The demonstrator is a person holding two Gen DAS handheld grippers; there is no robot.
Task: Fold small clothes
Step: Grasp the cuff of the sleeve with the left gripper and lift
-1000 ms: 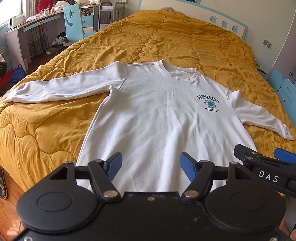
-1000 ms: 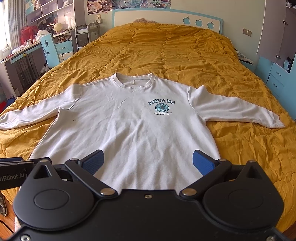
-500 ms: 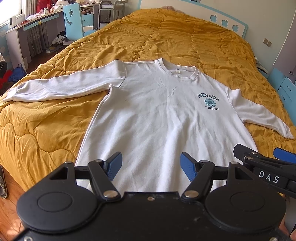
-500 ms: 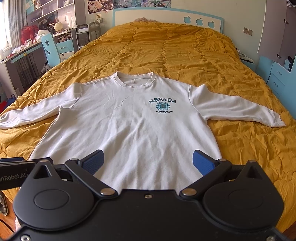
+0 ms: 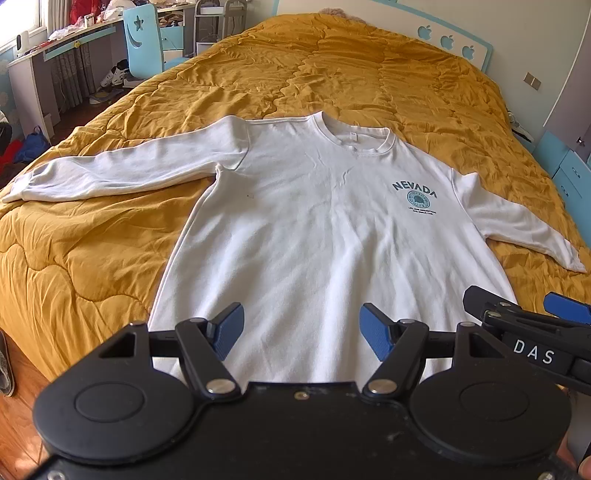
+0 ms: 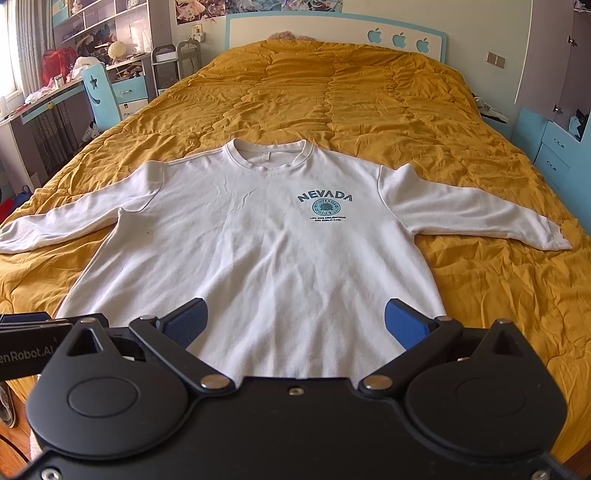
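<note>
White sweatshirt (image 5: 314,229) lies flat, front up, on the mustard quilt (image 5: 332,74) of the bed, both sleeves stretched outward, collar toward the headboard (image 6: 332,29). Its hem sits just ahead of and below both sets of fingers. Left gripper (image 5: 301,326): fingers spread, nothing between them, positioned above the hem; contact with the cloth not established. Right gripper (image 6: 295,321): fingers spread wide, empty, also above the hem. The two grippers are side by side; the right one shows at the far right edge of the left wrist view. Beyond the left fingers stand a blue chair (image 5: 142,40) and a cluttered bench (image 5: 55,40). Blue drawers (image 6: 554,147) flank the right fingers. No obstruction lies on the garment.
</note>
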